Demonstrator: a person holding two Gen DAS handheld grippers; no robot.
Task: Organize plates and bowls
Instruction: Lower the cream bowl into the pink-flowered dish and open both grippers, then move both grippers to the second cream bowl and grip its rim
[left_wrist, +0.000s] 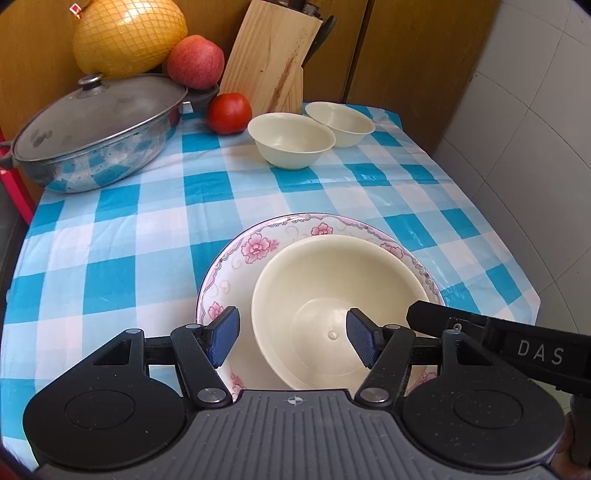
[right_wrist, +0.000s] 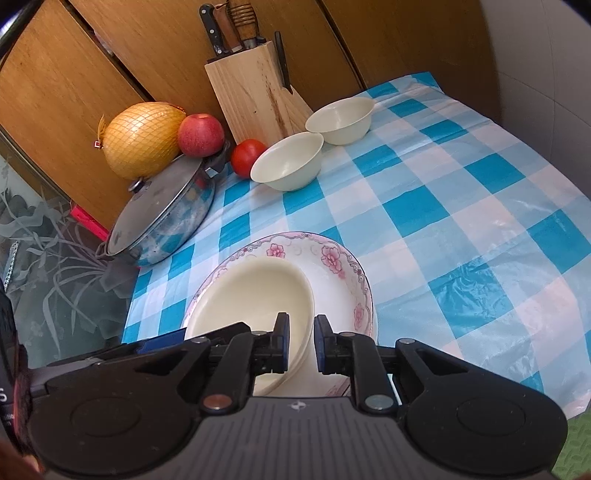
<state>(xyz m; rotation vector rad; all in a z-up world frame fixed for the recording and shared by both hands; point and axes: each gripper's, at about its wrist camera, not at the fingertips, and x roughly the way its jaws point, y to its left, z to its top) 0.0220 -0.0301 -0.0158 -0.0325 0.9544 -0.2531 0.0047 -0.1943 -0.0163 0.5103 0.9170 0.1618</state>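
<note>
While the cream bowl (left_wrist: 332, 306) sits inside the floral plate (left_wrist: 236, 266) at the near table edge, left gripper (left_wrist: 291, 338) stands wide, its pads either side of the bowl's left wall and clear of it. Right gripper (right_wrist: 300, 341) is narrow, its pads straddling the bowl's right rim; whether they press on it I cannot tell. Two more bowls, nearer (left_wrist: 291, 140) and farther (left_wrist: 341, 122), touch rim to rim near the knife block (left_wrist: 269, 59), well apart from the plate. Checked cloth (left_wrist: 129, 236) covers the table.
</note>
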